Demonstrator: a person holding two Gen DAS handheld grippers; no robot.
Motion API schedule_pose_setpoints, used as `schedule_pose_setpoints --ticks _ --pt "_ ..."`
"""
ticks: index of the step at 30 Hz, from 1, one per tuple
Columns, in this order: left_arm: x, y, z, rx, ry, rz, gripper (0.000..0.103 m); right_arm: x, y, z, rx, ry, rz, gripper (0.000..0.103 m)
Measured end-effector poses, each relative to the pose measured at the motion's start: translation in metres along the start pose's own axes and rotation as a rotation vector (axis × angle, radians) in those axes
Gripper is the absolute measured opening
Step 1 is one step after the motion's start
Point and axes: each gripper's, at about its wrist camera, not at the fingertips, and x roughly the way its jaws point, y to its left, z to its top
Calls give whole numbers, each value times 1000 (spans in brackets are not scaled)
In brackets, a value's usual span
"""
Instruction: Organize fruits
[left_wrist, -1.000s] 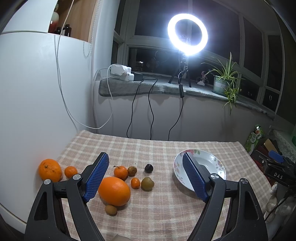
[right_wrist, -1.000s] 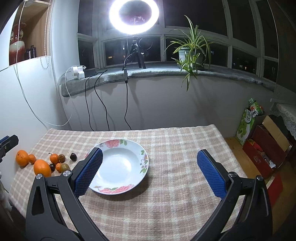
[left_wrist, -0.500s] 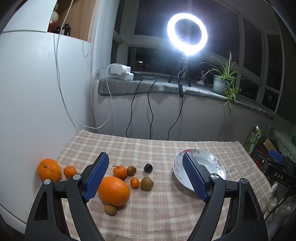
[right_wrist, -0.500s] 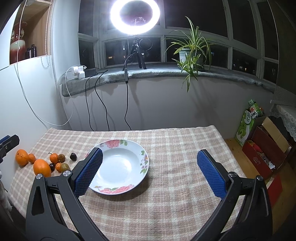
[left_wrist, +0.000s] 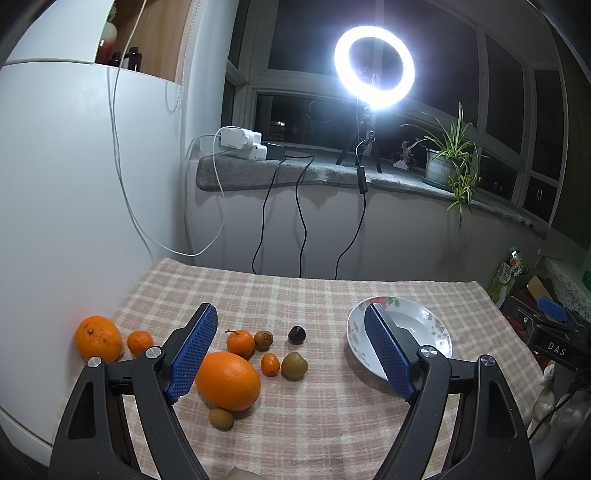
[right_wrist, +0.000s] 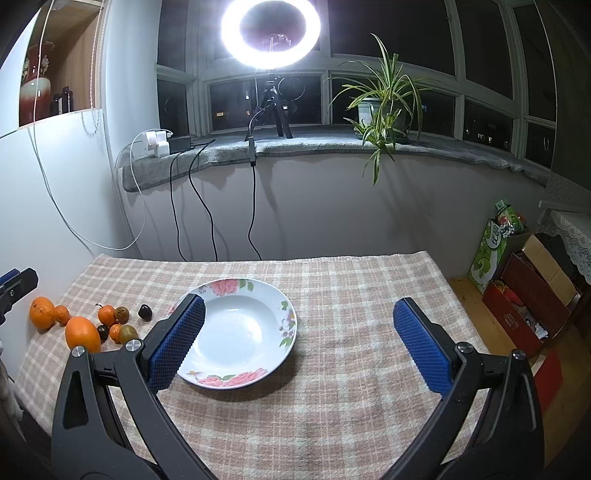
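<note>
Several fruits lie on the checked tablecloth at the left: a large orange, a second orange at the far left, small tangerines, a green-brown fruit, a dark plum and a small brown fruit. A white flowered plate stands empty at the middle. My left gripper is open and empty above the fruits, its left pad beside the large orange. My right gripper is open and empty over the plate's right side. The fruits also show in the right wrist view.
A white cabinet stands against the table's left edge. A windowsill with a ring light, chargers, hanging cables and a potted plant runs behind. Boxes and bags sit on the floor to the right.
Both views have shifted very slightly; the fruits, the plate and both open grippers stay as they were.
</note>
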Motion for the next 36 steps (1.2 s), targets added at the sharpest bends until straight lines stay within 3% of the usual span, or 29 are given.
schedule_pose_setpoints --ticks 28,36 --pt "14 12 -5 -22 25 -3 82 16 15 -5 -45 22 -10 103" --pt "17 26 -12 -43 38 13 82 24 28 -6 -72 36 29 103"
